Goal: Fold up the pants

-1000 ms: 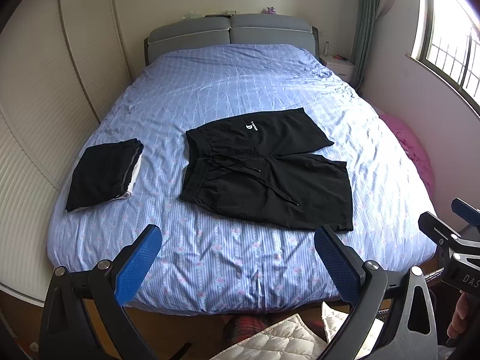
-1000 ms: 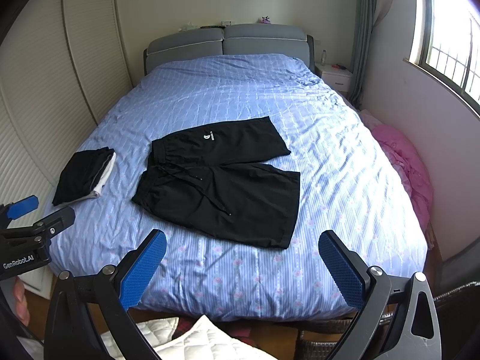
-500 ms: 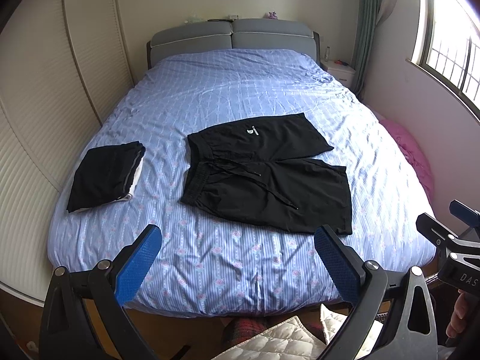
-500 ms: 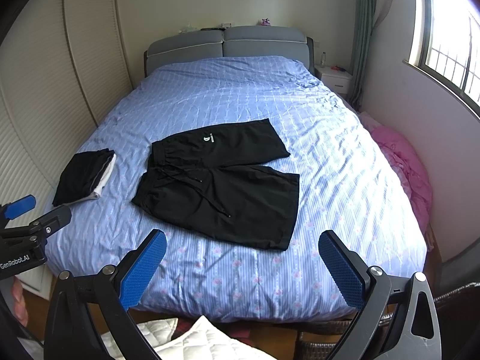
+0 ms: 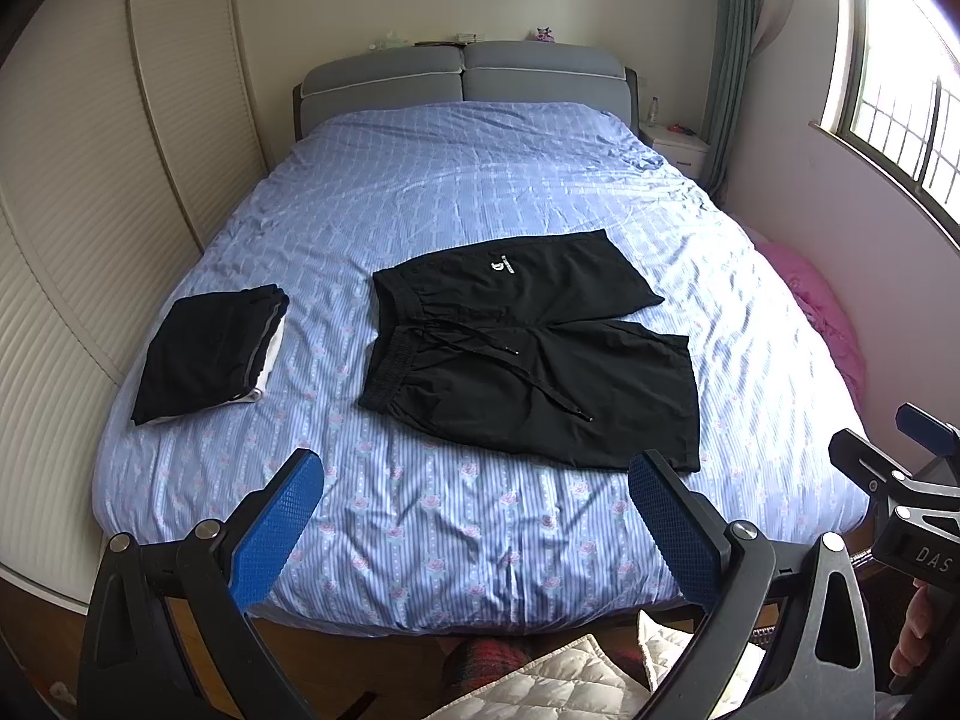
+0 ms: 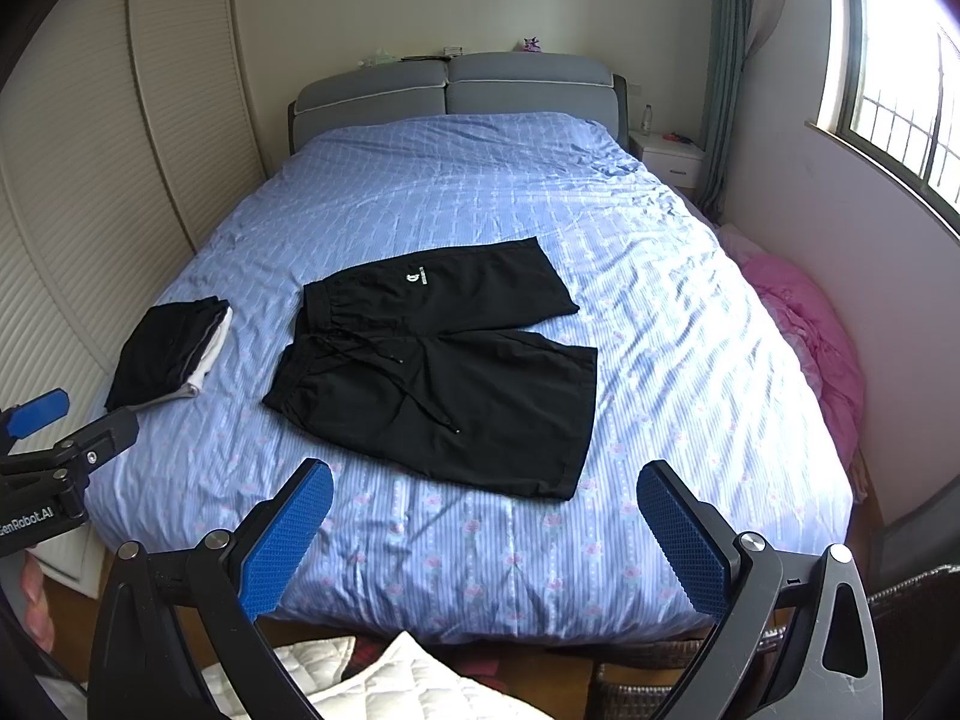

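A pair of black drawstring shorts (image 5: pixel 528 354) lies spread flat mid-bed on the blue striped floral bedsheet (image 5: pixel 456 528), near a folded black-and-white garment stack (image 5: pixel 210 351). The left tool (image 5: pixel 474 510) and right tool (image 6: pixel 483 516) hover over the bed's foot, both spread wide and holding nothing.

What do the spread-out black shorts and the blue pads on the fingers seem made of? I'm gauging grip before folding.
The black drawstring shorts look like thin, matte woven synthetic: they lie flat with soft creases. The blue finger pads look like textured rubber, judging by their fine dimpled grid, though possibly plastic.
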`<control>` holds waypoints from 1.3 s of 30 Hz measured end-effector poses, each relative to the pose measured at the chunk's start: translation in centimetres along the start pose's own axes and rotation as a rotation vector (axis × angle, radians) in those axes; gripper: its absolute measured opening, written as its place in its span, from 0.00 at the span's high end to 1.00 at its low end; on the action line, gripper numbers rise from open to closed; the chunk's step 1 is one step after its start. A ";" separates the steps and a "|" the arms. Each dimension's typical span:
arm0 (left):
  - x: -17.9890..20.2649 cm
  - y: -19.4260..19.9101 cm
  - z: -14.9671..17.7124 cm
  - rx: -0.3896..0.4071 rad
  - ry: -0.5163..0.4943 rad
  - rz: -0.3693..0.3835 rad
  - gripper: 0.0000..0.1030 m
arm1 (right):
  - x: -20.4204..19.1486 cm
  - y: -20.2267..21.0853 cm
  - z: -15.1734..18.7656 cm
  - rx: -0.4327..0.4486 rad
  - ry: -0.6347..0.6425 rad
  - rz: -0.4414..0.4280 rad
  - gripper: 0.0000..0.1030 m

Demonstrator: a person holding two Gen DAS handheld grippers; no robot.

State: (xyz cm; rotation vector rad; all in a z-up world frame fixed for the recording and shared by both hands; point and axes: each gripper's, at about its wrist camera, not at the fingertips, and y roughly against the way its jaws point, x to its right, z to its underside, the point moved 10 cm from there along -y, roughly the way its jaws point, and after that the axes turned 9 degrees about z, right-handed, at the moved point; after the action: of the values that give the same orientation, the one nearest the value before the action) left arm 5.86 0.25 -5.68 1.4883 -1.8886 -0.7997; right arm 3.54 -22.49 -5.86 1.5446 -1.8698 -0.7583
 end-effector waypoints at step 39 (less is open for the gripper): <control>-3.7 -3.0 -1.4 -0.008 0.006 0.006 0.00 | -2.2 -2.3 -0.5 -0.061 0.009 0.032 0.01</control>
State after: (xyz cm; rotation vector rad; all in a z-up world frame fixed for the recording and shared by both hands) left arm 9.54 3.19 -7.39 1.4781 -1.8818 -0.7982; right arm 5.74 -20.75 -7.44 1.4741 -1.8433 -0.7850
